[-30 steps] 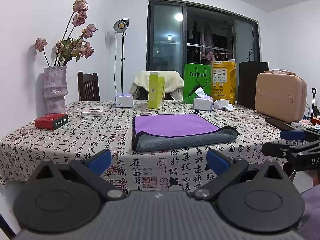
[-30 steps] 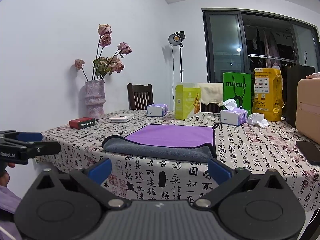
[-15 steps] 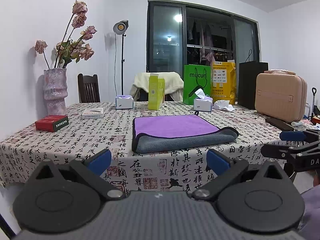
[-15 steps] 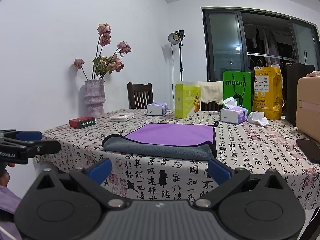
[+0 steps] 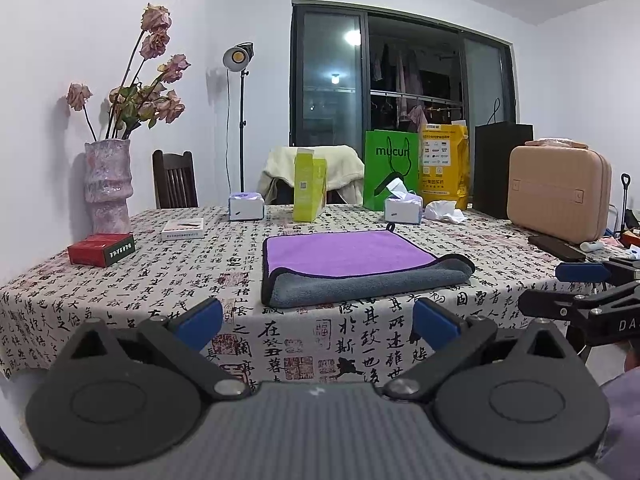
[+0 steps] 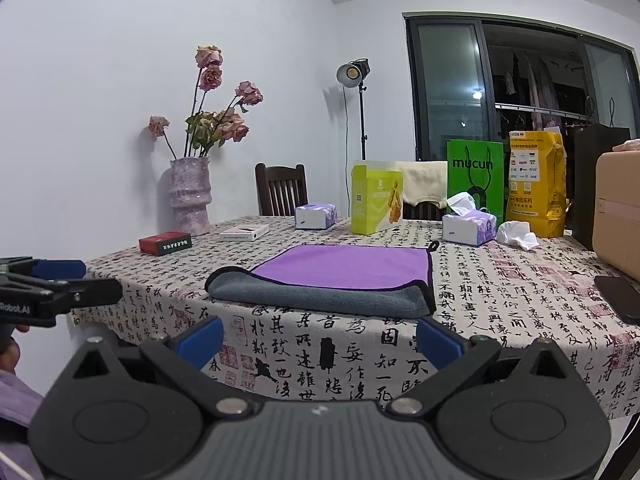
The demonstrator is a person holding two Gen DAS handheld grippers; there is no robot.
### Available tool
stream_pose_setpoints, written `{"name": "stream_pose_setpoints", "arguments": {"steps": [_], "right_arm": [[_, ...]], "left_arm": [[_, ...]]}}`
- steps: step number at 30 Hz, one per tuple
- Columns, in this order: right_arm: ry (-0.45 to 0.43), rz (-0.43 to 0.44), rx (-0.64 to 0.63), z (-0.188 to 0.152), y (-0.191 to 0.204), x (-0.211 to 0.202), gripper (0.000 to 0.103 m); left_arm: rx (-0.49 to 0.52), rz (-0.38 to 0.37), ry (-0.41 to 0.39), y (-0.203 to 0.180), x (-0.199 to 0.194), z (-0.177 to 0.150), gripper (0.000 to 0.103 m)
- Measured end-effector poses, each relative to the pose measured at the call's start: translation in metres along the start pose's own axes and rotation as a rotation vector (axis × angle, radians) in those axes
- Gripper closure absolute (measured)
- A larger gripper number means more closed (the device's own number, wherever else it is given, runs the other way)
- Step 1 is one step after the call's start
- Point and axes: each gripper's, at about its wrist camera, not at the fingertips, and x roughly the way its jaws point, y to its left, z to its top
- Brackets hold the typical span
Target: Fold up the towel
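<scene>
A purple and grey towel lies folded on the table near its front edge, grey side rolled over at the near fold; it also shows in the right wrist view. My left gripper is open and empty, held off the table in front of the towel. My right gripper is open and empty, also in front of the table edge. The right gripper shows at the right of the left wrist view, and the left gripper at the left of the right wrist view.
The table has a calligraphy-print cloth. On it stand a vase of dried roses, a red box, tissue boxes, a yellow-green carton, bags, a tan case and a phone.
Both grippers have dropped slightly, so the table looks a little higher in view. The towel has not moved and both grippers stay open.
</scene>
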Motion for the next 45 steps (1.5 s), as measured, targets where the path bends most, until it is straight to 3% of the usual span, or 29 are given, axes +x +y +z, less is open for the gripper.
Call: {"name": "stream_pose_setpoints", "arguments": {"steps": [21, 29, 34, 45], "right_arm": [[-0.004, -0.002, -0.016, -0.001, -0.001, 0.003, 0.0], [-0.01, -0.026, -0.011, -0.003, -0.015, 0.015, 0.0], [-0.006, -0.053, -0.021, 0.0, -0.031, 0.026, 0.0], [0.026, -0.091, 0.006, 0.011, -0.069, 0.067, 0.0]], "left_arm": [[0.044, 0.022, -0.012, -0.002, 0.006, -0.002, 0.0], [0.074, 0.045, -0.03, 0.002, 0.025, -0.003, 0.0], [0.075, 0.025, 0.012, 0.007, 0.043, -0.006, 0.0], [0.049, 0.073, 0.054, 0.023, 0.089, 0.001, 0.0]]}}
